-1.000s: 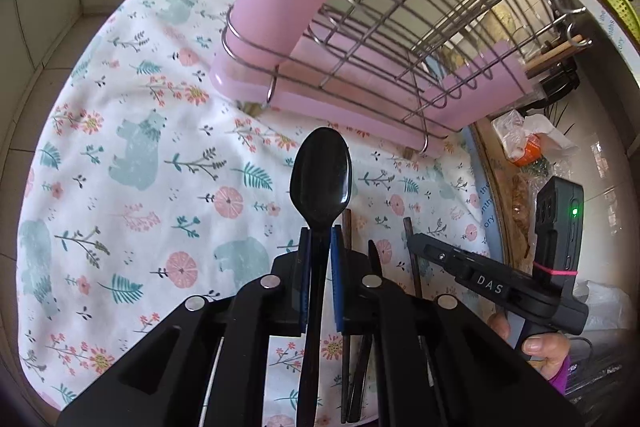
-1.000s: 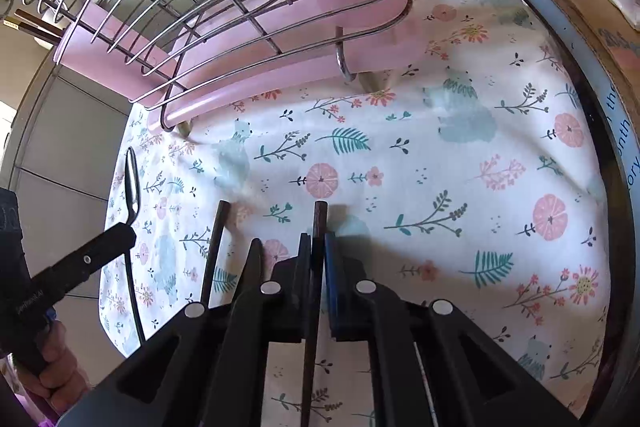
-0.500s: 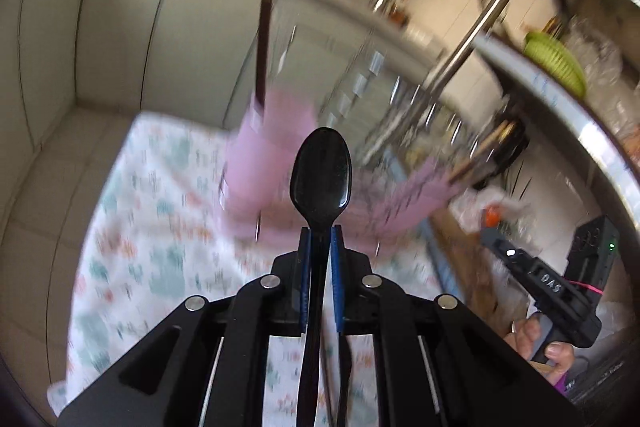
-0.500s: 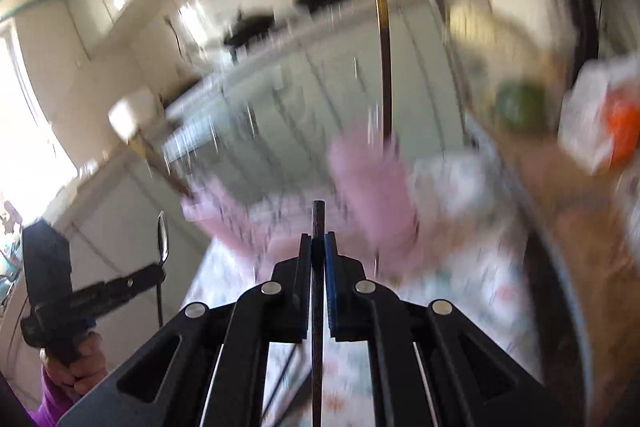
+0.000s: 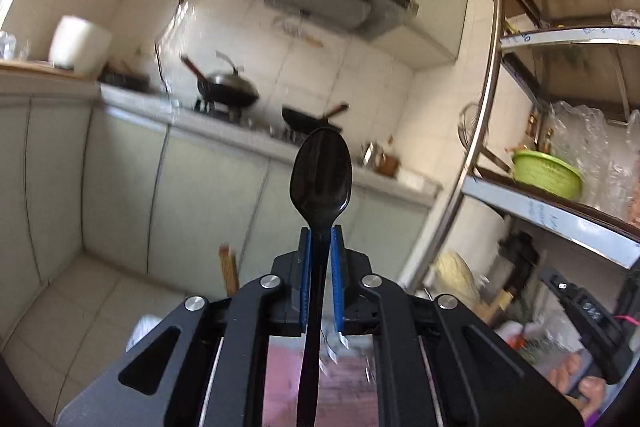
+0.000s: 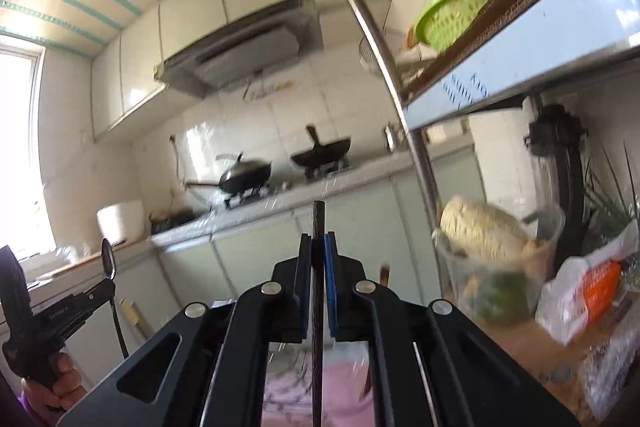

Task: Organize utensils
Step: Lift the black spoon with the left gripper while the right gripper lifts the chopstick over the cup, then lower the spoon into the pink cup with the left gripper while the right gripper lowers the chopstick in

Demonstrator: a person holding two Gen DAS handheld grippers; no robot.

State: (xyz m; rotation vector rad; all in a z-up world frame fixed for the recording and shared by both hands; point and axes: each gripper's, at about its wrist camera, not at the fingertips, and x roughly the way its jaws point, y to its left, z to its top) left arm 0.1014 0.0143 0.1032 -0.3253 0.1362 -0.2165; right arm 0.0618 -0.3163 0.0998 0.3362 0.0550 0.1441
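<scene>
My left claw is clamped on the handle of a glossy black plastic spoon. The blue pads grip the handle on both sides, and the bowl stands upright above the fingertips, facing the camera. The handle runs down between the claw arms and out of the bottom of the view.

My right claw is clamped on a thin dark chopstick-like rod. It stands upright, its blunt tip just above the pads, its length running down between the arms.

Both claws are raised and point across the kitchen at the far worktop, which carries a lidded black wok and a second black pan under a grey range hood.

In the right wrist view, my left claw shows at the lower left, the spoon seen edge-on above it.

A metal shelf rack stands to the right, with a green plastic colander on one shelf.

A blurred pink form lies below the right claw; I cannot tell what it is.
</scene>
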